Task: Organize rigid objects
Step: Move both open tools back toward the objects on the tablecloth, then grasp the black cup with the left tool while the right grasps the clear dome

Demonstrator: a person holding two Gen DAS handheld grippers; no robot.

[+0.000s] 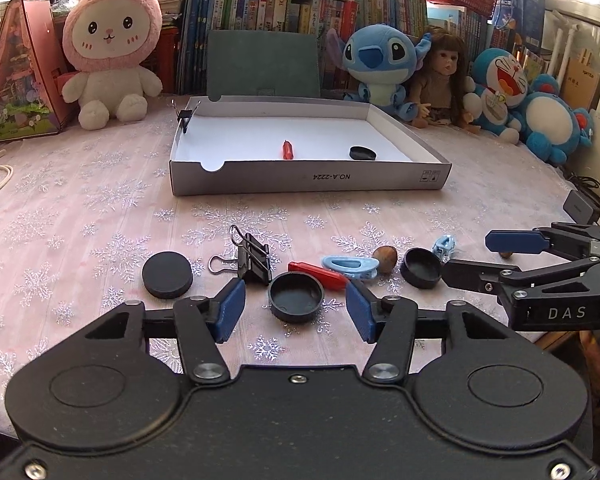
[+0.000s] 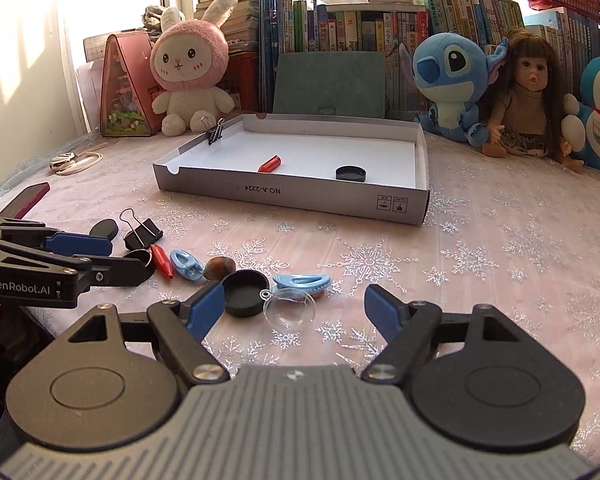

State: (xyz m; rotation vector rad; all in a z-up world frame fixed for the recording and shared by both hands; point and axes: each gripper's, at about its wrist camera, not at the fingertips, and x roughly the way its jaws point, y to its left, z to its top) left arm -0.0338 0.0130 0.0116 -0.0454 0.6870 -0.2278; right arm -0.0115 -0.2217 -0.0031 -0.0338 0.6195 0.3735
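Looking maybe a third done: box (image 1: pixel 308 178) held three bits, table pile (image 1: pixel 296 276) still waited, left gripper (image 1: pixel 296 312) and right gripper (image 2: pixel 294 310) gaped empty.

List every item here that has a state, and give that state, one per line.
left claw: open, empty, around an upturned black cap
right claw: open, empty
grey box: open, holding a red piece and a black cap
binder clip on box wall: clamped on, handles up
binder clip on table: lying loose, unclamped
flat black cap: closed side up
clear dome: resting on the cloth
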